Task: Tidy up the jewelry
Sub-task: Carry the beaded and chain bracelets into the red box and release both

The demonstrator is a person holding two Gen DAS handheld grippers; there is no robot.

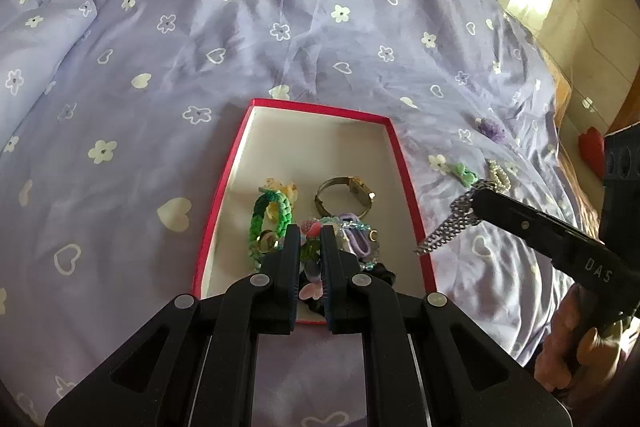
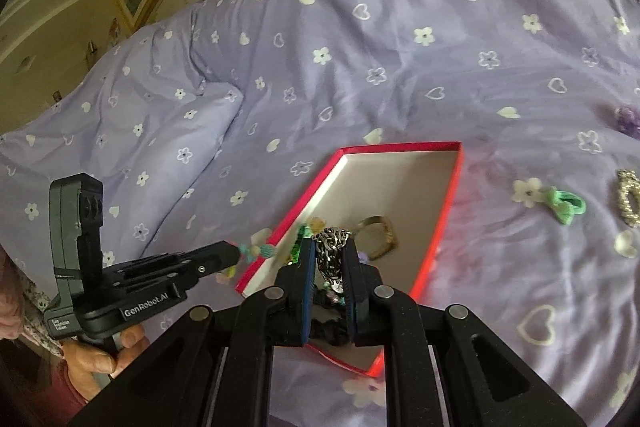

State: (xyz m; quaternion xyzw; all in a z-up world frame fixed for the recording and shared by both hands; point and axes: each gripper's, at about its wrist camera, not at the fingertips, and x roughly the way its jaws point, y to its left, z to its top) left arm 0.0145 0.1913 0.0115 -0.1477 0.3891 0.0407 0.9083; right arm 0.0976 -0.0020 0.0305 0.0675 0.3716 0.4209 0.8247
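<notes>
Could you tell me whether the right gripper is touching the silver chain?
Touching. In the right wrist view the silver chain is pinched between the right gripper's fingers, and the left wrist view shows it dangling from the fingertips beside the red box.

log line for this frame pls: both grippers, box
left gripper: shut on beaded hair tie | right gripper: shut on silver chain, over red box | green clip: on bedspread

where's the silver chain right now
The silver chain hangs from the right gripper, just outside the red box's right rim in the left wrist view, above the purple bedsheet.
</notes>
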